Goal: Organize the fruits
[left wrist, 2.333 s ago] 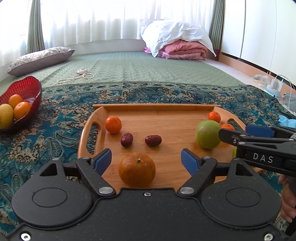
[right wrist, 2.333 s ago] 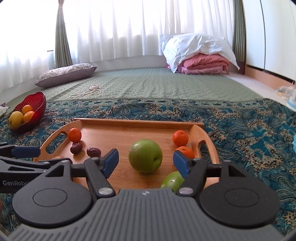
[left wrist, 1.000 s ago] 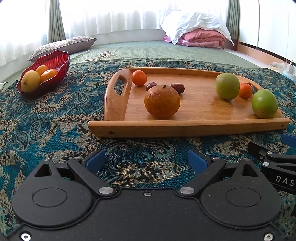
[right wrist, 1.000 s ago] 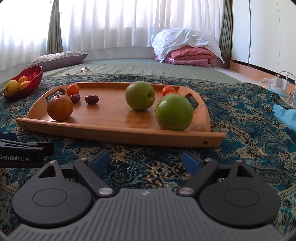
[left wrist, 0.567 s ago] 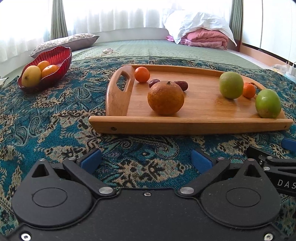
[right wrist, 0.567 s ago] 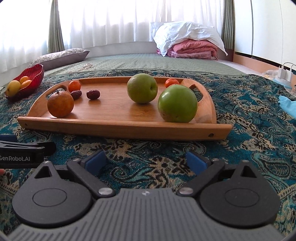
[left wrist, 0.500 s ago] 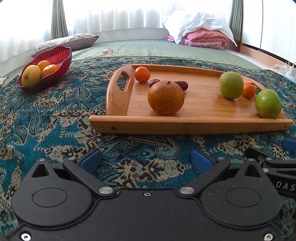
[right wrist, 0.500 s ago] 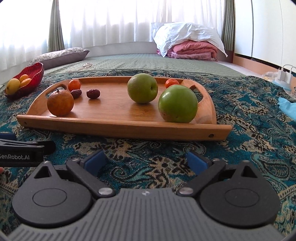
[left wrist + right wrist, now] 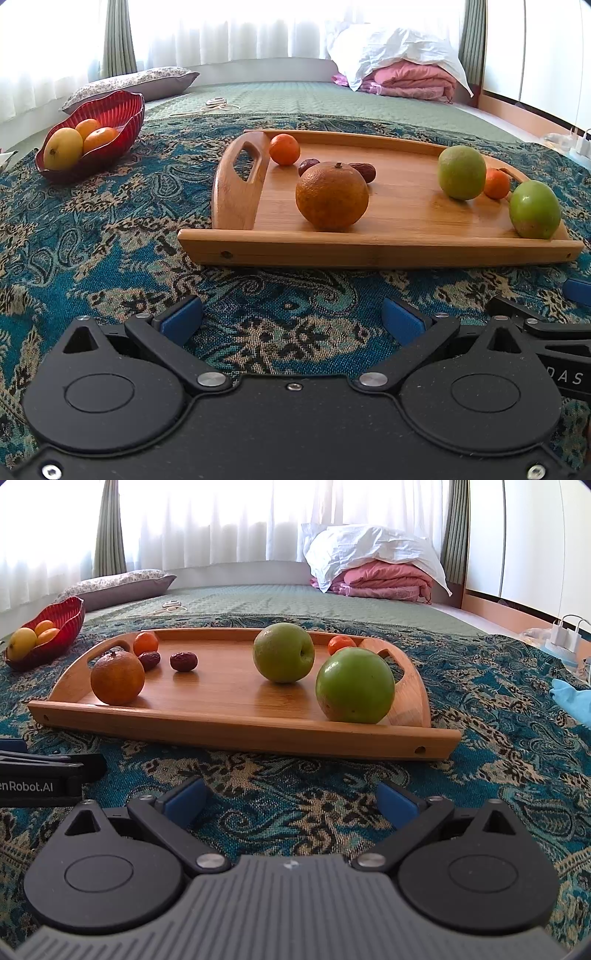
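**Both claws parked short of the tray, fruit in two places**

I hold the left claw (image 9: 291,319) low over the patterned cloth (image 9: 110,236), jaws spread wide with nothing between them. The right claw (image 9: 290,797) sits beside it in the same condition: jaws apart, empty. Each points at the near rim of the tray (image 9: 236,731) without touching it. I judge this a standoff posture: it keeps every fruit in both views.

Fruit on the tray:
- Large orange (image 9: 331,199), near the left handle, close to the front rim.
- Small orange (image 9: 284,149) and two dates (image 9: 183,661) behind it, at the same end.
- Two green apples (image 9: 354,685), towards the right handle, one behind the other.
- A further small orange (image 9: 340,643) behind the apples.

Fruit in the red bowl (image 9: 122,110), well apart to the left on the cloth: one yellow fruit (image 9: 63,148) and two orange ones.

The tray is loosely grouped: orange and dark fruit to the left, green to the right. This fits either a sort already laid out or a stock waiting to go to the bowl; I cannot tell which.

Handling note: the round fruit stand free on smooth wood, so I judge they would roll if nudged sideways.
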`<state>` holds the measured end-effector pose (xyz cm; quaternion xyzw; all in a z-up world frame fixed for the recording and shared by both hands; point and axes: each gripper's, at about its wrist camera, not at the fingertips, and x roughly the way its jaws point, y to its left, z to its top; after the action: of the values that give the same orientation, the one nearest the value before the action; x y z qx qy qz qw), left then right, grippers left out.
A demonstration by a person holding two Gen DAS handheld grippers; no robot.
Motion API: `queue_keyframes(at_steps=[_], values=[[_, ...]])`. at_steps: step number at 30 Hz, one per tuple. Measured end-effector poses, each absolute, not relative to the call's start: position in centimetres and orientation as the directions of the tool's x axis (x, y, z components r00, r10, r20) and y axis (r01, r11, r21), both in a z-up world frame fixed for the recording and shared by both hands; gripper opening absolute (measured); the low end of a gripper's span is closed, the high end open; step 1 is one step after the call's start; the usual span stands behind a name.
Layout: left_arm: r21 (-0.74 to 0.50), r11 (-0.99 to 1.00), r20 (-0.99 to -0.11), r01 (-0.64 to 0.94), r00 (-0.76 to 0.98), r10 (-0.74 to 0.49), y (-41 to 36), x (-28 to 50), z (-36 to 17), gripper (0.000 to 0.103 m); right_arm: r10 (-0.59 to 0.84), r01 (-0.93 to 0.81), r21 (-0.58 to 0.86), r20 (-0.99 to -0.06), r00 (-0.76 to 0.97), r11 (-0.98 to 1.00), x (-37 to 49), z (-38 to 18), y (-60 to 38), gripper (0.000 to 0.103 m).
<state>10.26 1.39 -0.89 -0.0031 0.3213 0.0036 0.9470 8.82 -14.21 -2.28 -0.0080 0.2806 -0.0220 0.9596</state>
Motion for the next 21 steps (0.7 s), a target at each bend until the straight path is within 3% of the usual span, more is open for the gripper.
queue_keyframes(at_steps=[21], values=[[-0.010, 1.000, -0.607, -0.009, 0.794, 0.001, 1.46, 10.10, -0.92, 0.103, -0.049, 0.039, -0.029, -0.534, 0.844, 0.999, 8.69, -2.35, -14.17, 0.103]])
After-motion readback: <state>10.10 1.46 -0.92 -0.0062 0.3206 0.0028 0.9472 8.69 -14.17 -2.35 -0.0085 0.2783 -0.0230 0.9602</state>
